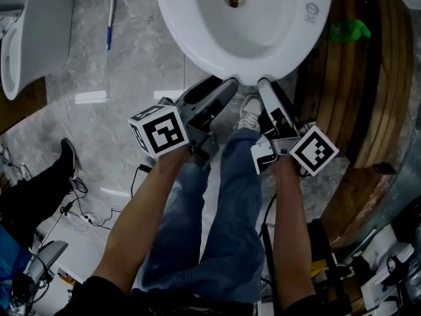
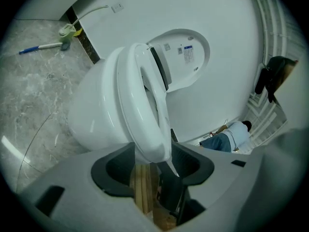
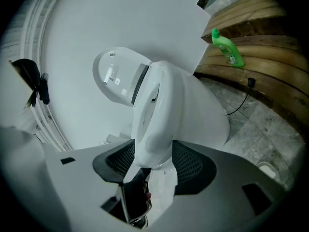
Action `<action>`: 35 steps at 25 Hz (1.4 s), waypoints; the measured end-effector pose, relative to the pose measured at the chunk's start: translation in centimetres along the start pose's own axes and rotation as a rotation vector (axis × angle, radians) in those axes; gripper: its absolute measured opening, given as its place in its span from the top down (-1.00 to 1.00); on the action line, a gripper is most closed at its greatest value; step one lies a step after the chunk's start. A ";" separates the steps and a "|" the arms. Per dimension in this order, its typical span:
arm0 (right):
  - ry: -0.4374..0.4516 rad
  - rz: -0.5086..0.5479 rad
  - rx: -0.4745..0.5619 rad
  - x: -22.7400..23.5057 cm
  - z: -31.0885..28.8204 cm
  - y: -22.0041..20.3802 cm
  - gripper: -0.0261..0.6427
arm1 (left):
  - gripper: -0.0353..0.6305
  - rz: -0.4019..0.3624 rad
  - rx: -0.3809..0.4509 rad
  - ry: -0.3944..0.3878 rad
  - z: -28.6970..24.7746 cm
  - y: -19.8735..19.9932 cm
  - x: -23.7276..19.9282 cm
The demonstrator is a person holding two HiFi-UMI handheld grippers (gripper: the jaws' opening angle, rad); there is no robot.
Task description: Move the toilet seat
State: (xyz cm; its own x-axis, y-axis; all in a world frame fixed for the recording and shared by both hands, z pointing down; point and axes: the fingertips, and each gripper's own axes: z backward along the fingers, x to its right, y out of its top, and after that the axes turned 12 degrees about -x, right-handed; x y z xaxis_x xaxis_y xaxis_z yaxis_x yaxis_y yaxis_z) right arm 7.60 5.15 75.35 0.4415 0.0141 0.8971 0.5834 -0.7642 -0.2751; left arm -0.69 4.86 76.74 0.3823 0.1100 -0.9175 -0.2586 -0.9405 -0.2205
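The white toilet (image 1: 197, 38) fills the top of the head view. Its seat (image 1: 253, 76) lies down on the bowl, and the lid (image 2: 186, 57) stands raised behind. My left gripper (image 1: 227, 85) and right gripper (image 1: 264, 84) point side by side at the seat's front edge. In the left gripper view the seat's front tip (image 2: 149, 139) sits between the spread jaws of the left gripper (image 2: 153, 161). In the right gripper view the seat's front (image 3: 154, 129) likewise lies between the wide jaws of the right gripper (image 3: 153, 163). Neither gripper's pads clamp it.
A green bottle (image 1: 348, 29) stands on the curved wooden platform (image 1: 371, 84) at the right. A blue-handled brush (image 1: 110, 18) lies on the marble floor at the upper left, near another white fixture (image 1: 20, 45). My shoe (image 1: 248, 114) is under the bowl. Cables (image 1: 79, 199) trail lower left.
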 end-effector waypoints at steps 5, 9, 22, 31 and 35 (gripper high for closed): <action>0.025 -0.057 0.027 0.5 -0.1 0.4 0.24 | 0.22 0.019 0.012 -0.007 -0.4 0.0 0.3; 0.056 -0.155 0.059 1.2 0.3 0.3 0.28 | 0.38 0.030 0.024 0.029 -0.2 0.1 -0.4; 0.013 -0.243 0.018 -1.2 1.2 0.7 0.48 | 0.40 0.097 0.021 0.049 1.4 1.0 2.4; -0.009 -0.293 0.019 -5.1 3.2 1.9 0.50 | 0.40 0.147 0.030 0.048 2.9 2.0 6.9; -0.012 -0.320 0.025 -7.1 4.0 2.6 0.52 | 0.40 0.167 0.037 0.052 3.6 2.6 9.0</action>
State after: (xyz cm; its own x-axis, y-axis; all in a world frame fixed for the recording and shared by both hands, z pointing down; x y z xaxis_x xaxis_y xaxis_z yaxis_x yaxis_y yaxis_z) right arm 8.71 5.59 66.88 0.2407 0.2587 0.9355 0.7105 -0.7036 0.0117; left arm -1.16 4.58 66.75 0.3761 -0.0643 -0.9243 -0.3545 -0.9317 -0.0795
